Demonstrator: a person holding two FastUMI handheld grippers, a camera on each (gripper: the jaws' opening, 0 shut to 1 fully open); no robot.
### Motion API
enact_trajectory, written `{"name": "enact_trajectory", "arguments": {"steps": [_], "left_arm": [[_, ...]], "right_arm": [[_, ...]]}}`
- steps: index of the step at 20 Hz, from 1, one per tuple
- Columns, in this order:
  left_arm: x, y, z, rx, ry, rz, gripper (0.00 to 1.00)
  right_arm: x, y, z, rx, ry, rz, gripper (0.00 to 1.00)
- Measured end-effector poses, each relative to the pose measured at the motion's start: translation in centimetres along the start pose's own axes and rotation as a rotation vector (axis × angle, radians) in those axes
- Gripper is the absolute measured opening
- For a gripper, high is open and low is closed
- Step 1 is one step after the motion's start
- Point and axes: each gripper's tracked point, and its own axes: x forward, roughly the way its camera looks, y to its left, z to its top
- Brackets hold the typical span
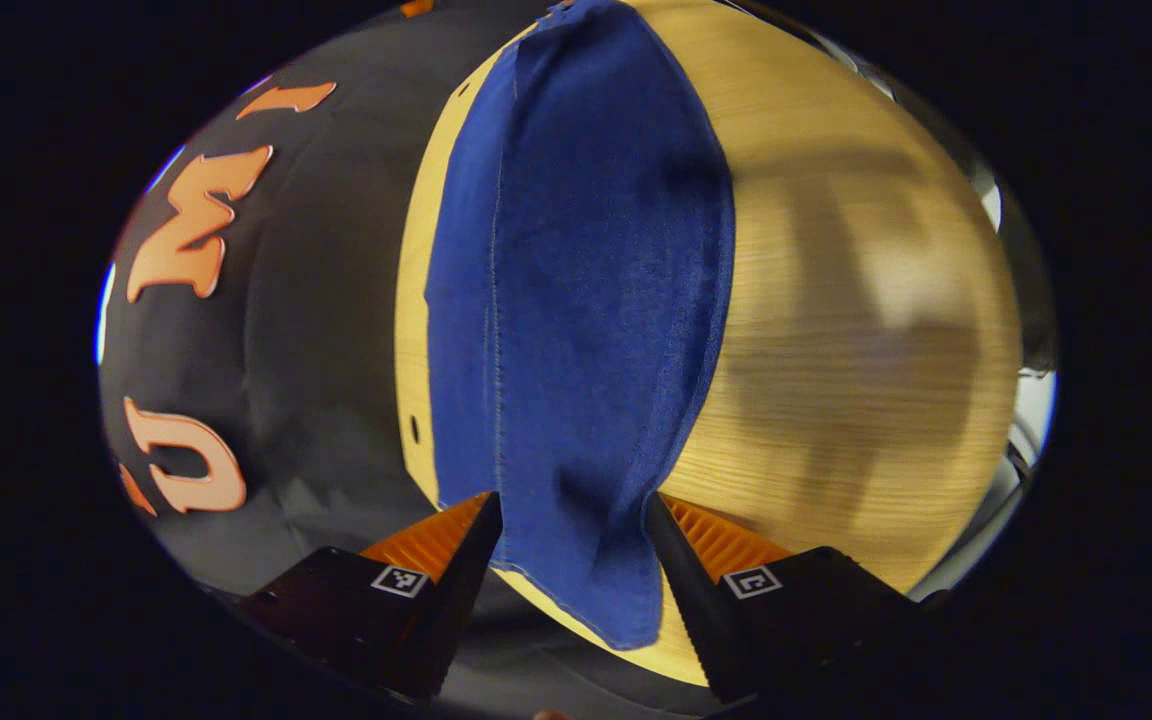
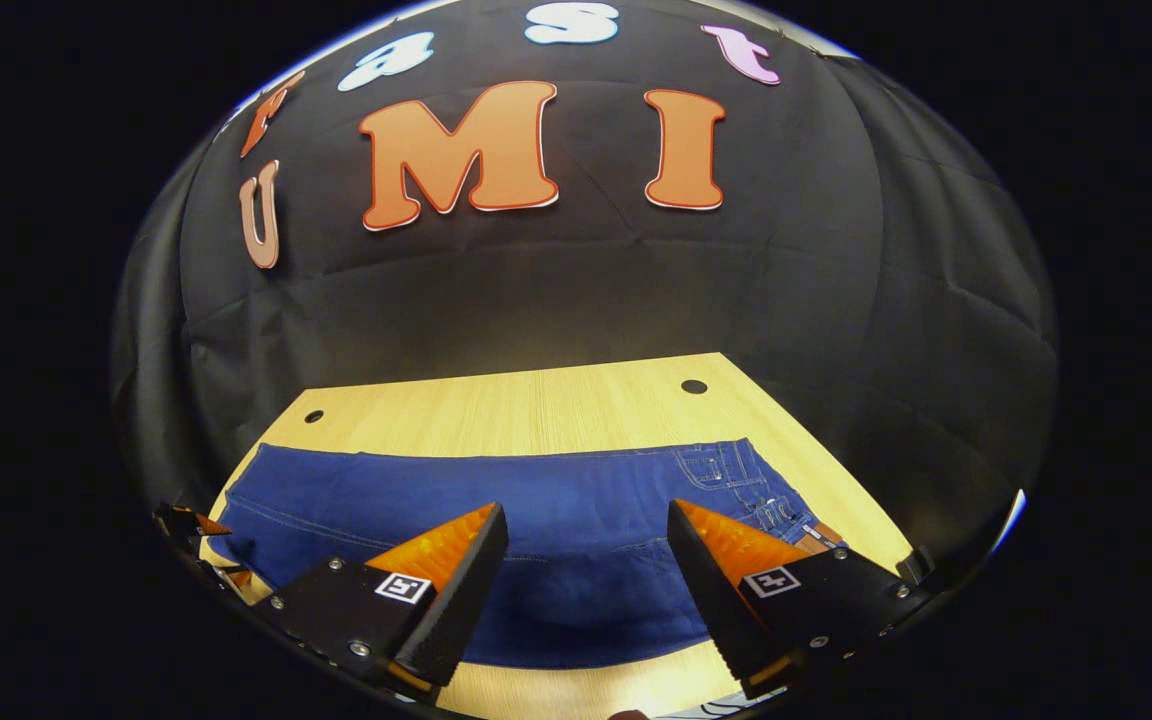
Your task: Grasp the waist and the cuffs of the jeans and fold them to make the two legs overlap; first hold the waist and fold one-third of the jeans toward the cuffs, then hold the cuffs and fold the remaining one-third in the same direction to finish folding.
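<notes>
Blue jeans (image 2: 556,530) lie flat on the wooden table (image 2: 536,400), long axis parallel to the black cloth wall (image 2: 556,290), waist toward the right, cuffs toward the left. Right gripper (image 2: 586,560) hovers over the mid-leg, fingers spread, grasping nothing. Left gripper (image 1: 571,545) at the cuff end, fingers parted either side of the hem; contact cannot be told.

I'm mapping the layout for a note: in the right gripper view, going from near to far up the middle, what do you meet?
The right gripper with its fingers apart, then the jeans lying flat, then the bare wooden table, then the black cloth wall.
</notes>
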Motion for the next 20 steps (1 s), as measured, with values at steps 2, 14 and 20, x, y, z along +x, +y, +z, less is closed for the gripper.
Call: {"name": "enact_trajectory", "arguments": {"steps": [2, 14, 20], "left_arm": [[1.0, 0.6, 0.0, 0.035, -0.012, 0.06, 0.82], [3.7, -0.8, -0.4, -0.081, -0.028, -0.008, 0.09], [3.8, -0.6, -0.2, -0.058, 0.007, 0.011, 0.08]], "right_arm": [[-0.2, -0.3, -0.2, -0.009, 0.006, -0.008, 0.98], [-1.2, -8.4, 0.4, -0.637, -0.048, -0.085, 0.99], [-1.0, -10.7, -7.5, -1.161, 0.067, -0.016, 0.98]]}}
